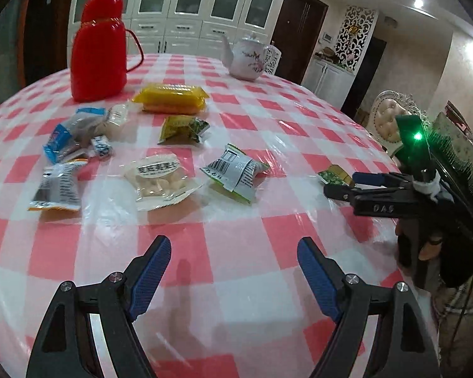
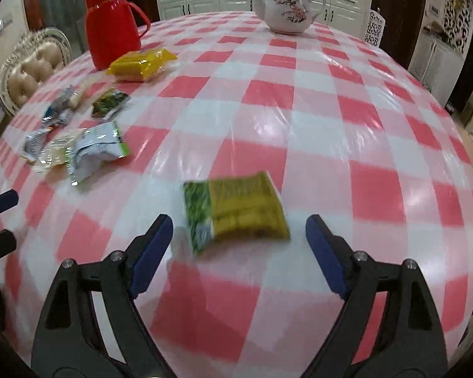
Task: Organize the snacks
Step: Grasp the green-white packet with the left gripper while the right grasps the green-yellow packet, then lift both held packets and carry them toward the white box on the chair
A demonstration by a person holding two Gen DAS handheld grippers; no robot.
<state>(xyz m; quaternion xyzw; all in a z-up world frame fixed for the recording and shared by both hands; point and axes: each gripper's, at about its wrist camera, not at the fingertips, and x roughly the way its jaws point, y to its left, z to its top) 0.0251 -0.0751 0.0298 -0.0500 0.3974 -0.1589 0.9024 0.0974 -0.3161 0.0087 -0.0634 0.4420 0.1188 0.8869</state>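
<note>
Several snack packets lie on the pink-and-white checked table. In the left wrist view: a yellow pack, a green-yellow packet, a silver-green packet, a clear packet of white pieces, a silver packet and a blue-clear heap. My left gripper is open and empty, short of them. My right gripper is open; a green-yellow packet lies flat just ahead between its fingers, blurred. The right gripper also shows in the left wrist view, beside that packet.
A red thermos stands at the back left and a white flowered teapot at the back. Padded chairs stand around the table. White cabinets line the far wall. My left gripper's fingertips show at the right wrist view's left edge.
</note>
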